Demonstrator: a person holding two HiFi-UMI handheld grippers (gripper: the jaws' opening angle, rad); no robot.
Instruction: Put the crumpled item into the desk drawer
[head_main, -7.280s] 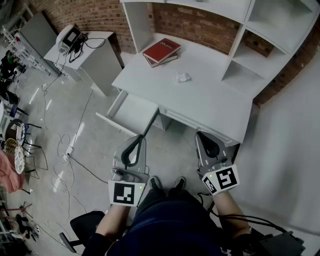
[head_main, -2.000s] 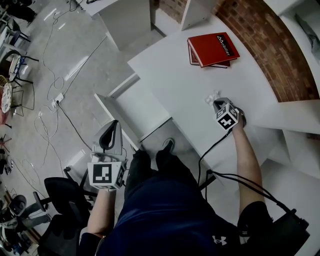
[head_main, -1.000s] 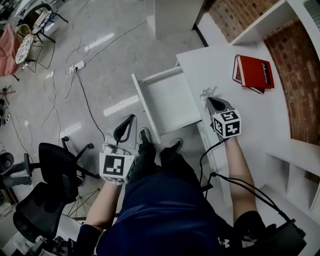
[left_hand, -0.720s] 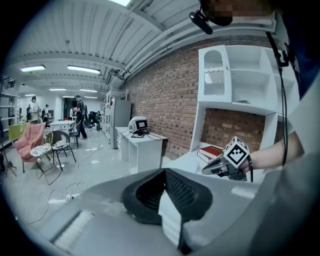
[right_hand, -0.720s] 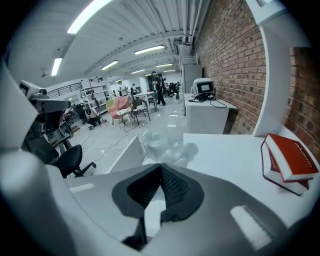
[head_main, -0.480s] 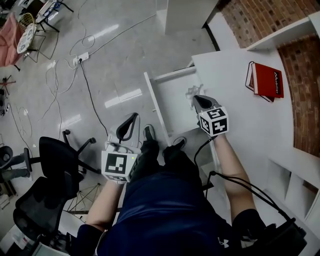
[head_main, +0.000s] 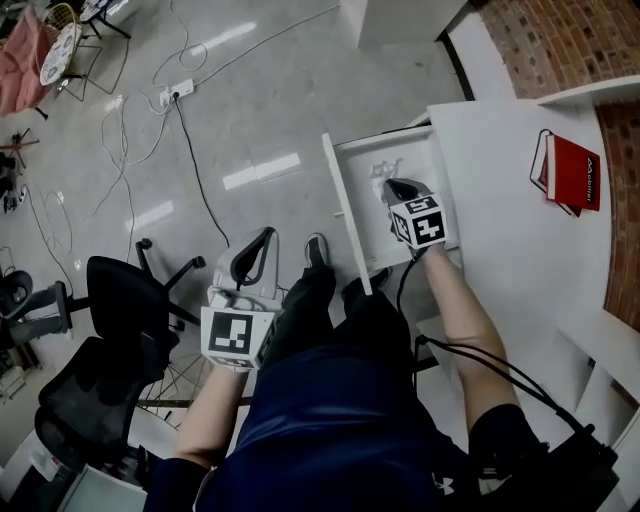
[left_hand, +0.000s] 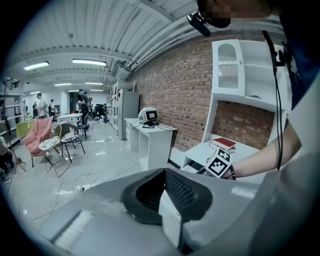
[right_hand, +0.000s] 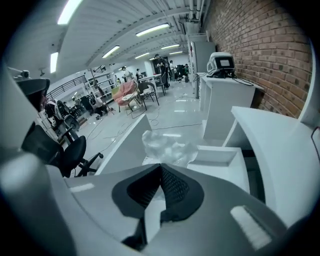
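Note:
The crumpled item (head_main: 384, 168) is a pale, wrinkled wad hanging over the open white desk drawer (head_main: 363, 205). My right gripper (head_main: 392, 185) is shut on it, marker cube toward me. In the right gripper view the crumpled item (right_hand: 168, 148) sticks out past the closed jaws, with the drawer's side wall (right_hand: 121, 145) below. My left gripper (head_main: 262, 236) is shut on nothing, held above the floor by my left knee, well left of the drawer. The left gripper view looks across at the right gripper's marker cube (left_hand: 219, 163).
The white desk top (head_main: 505, 210) stretches right of the drawer, with a red book (head_main: 573, 172) near the brick wall. A black office chair (head_main: 103, 330) stands at my left. Cables and a power strip (head_main: 180, 92) lie on the glossy floor.
My right gripper has carried the crumpled item off the desk top and leftward, so it now hangs over the open drawer. The left gripper has stayed by my knee.

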